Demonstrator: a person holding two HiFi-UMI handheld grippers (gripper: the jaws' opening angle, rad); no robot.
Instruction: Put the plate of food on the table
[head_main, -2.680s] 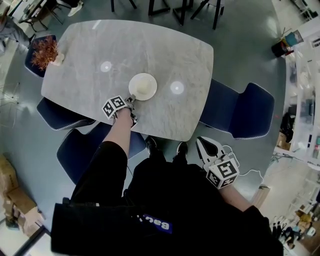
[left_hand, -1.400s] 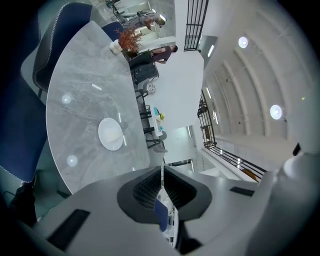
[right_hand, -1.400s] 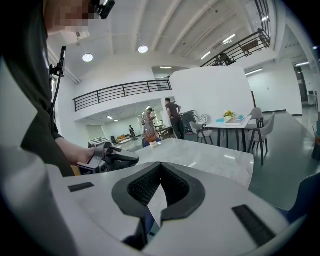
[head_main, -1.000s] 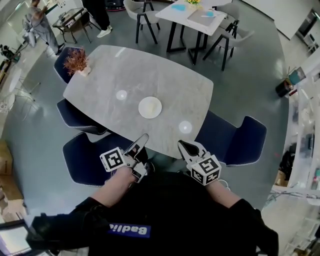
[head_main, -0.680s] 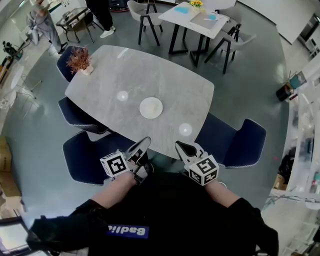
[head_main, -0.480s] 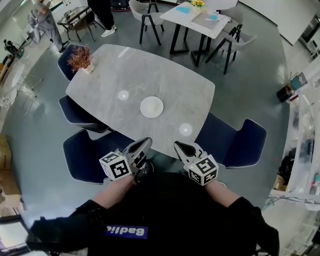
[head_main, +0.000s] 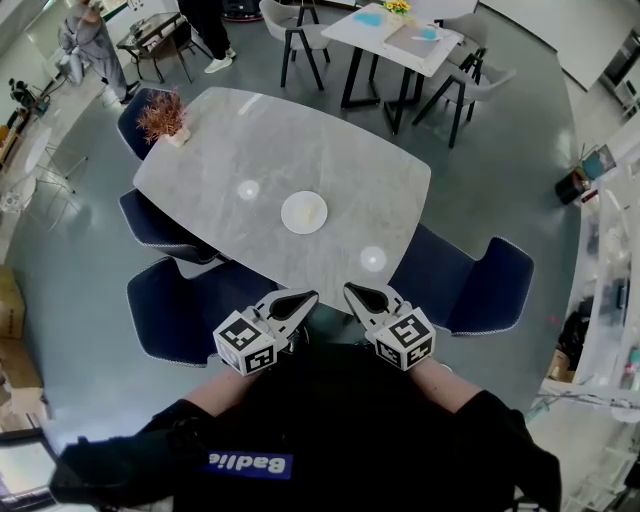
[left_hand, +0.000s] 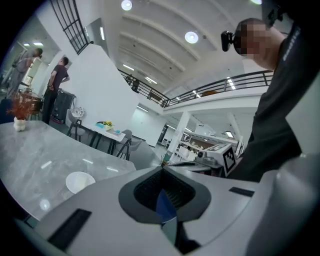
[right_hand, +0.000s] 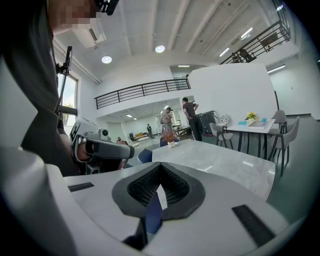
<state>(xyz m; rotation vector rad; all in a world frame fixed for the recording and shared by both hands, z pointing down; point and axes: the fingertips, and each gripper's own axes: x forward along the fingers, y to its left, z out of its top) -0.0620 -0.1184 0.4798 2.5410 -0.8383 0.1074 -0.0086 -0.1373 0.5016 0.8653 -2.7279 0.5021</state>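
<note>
While we hold both claws low in front of our body, neither one touches anything. Our left claw (head_main: 303, 296) has its jaws pressed together at the tips, with nothing gripped between them. Our right claw (head_main: 350, 290) is likewise closed tip to tip and empty. The two angle in toward each other, near but apart, just short of the near edge of the grey marble-patterned bench with rounded corners (head_main: 330, 130).

The round white plate (head_main: 304, 212) rests flat on that bench, ahead of both claws and well apart from them, a little to the left claw's side of the gap between them. What lies on it is too small for us to make out. In the left gripper view the plate sits low and to the left of the closed tips.

Far beyond the left claw, at the bench's distant corner, a small reddish dried plant in a white pot (head_main: 163, 117) stands upright. Dark blue upholstered chairs (head_main: 480, 280) are drawn up to the bench, one to the right of the right claw and others to the left of the left claw. Past the bench from both claws stands a smaller white bench on dark legs (head_main: 390, 35), and two people (head_main: 90, 45) stand far off beyond the left claw.
</note>
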